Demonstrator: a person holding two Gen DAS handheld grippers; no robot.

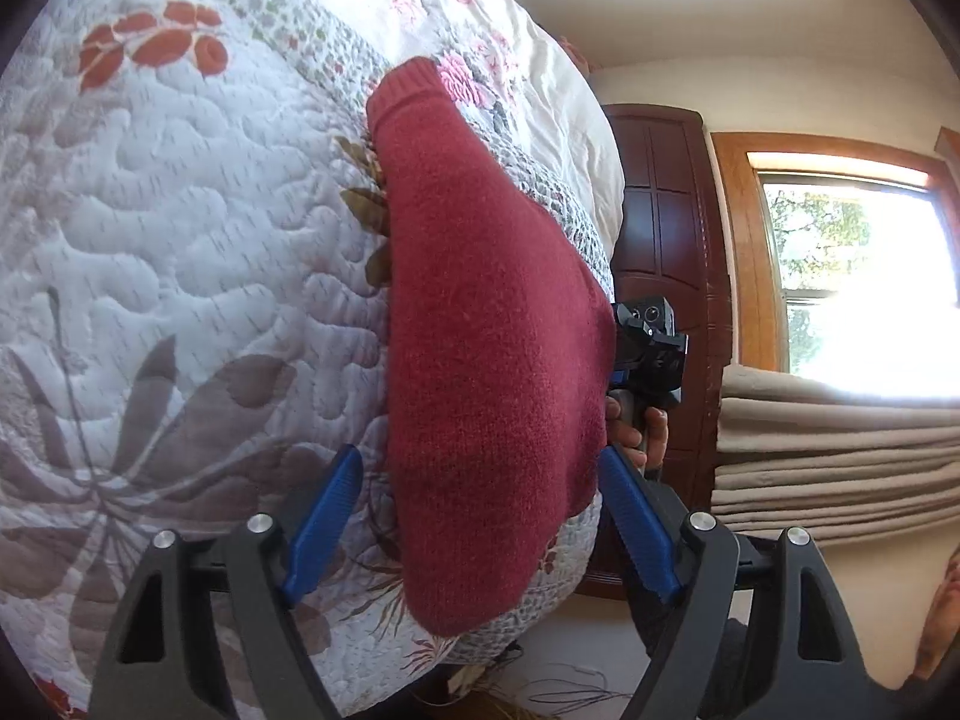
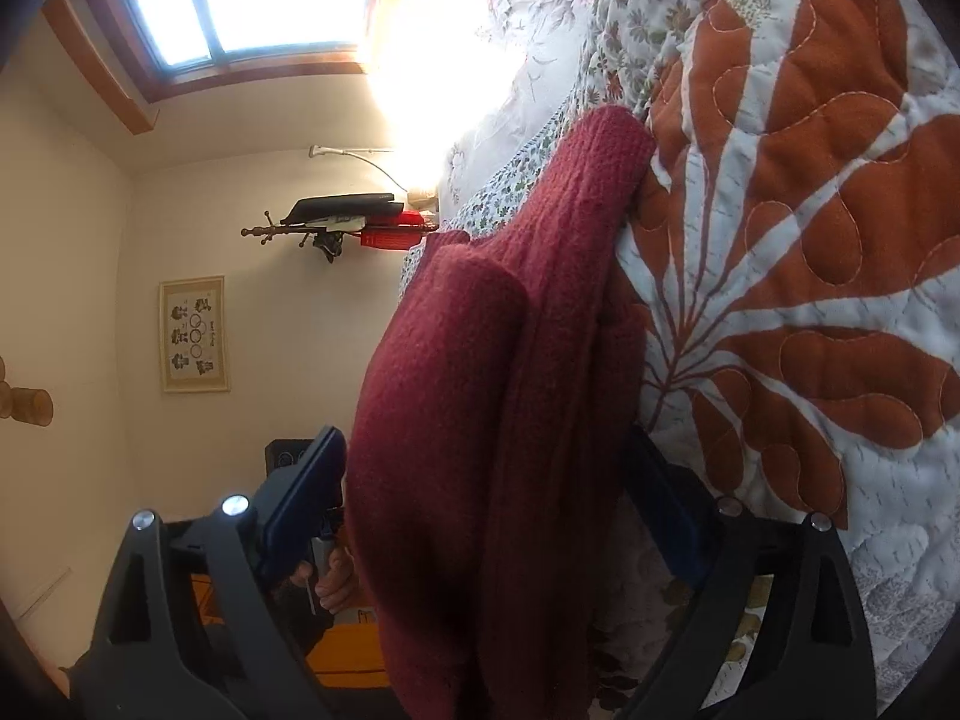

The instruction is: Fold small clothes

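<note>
The red sweater (image 1: 480, 330) lies on the bed (image 1: 180, 240), stretching long and straight away from me. My left claw (image 1: 480, 516) and right claw (image 2: 486, 510) are both spread wide around its near end, not pinching yet.

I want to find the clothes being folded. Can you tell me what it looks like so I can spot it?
Look at the big bed with the white quilt stitched with orange and brown leaves. On top lies a dark red knitted sweater, fuzzy, with a ribbed cuff at the far end. It is the only plain, one-colour thing on the flowery bedding, and it sits between the blue fingers of the left hand-held gripper.
</note>
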